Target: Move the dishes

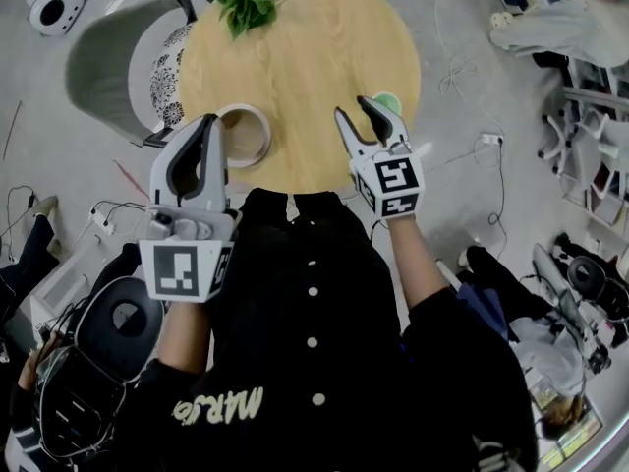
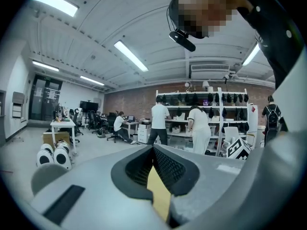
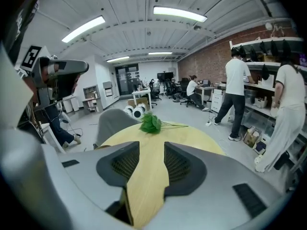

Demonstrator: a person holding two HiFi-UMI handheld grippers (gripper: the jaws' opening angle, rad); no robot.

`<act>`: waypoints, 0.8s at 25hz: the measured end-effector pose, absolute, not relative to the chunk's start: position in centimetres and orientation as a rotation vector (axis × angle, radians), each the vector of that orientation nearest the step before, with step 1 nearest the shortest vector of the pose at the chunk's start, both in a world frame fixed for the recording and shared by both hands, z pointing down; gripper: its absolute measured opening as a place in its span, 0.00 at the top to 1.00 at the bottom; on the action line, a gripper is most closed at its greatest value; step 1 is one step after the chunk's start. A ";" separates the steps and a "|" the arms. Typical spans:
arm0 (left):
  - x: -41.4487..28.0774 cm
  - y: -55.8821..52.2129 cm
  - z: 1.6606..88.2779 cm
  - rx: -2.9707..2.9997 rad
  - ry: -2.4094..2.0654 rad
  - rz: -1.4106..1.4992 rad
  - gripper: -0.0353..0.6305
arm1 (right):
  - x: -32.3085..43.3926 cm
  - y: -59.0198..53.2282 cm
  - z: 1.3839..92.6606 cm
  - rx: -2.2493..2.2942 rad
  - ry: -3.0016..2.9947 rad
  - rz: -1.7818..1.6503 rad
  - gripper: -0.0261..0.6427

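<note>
Left gripper (image 1: 206, 124): clenched on nothing, and in the head view it sits just beside the beige bowl (image 1: 244, 134).
Right gripper (image 1: 352, 108): jaws partly apart and empty (only bare wood shows between them); the green dish (image 1: 389, 99) is half hidden behind it.
Dishes: both sit on the round counter (image 1: 314, 57), near its close edge.
Risk: a clenched gripper coming down would likely knock the bowl rather than grasp it. The right gripper's narrow gap could also push the green dish off the edge.
</note>
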State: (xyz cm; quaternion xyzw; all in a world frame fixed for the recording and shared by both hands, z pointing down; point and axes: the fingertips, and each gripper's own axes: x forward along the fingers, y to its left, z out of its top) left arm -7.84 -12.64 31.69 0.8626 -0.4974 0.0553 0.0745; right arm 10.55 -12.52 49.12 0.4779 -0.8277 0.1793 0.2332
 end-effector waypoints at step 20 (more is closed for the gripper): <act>-16.1 -9.4 33.5 2.487 -1.653 0.217 0.94 | -5.5 -9.6 58.0 0.921 -2.221 0.760 0.70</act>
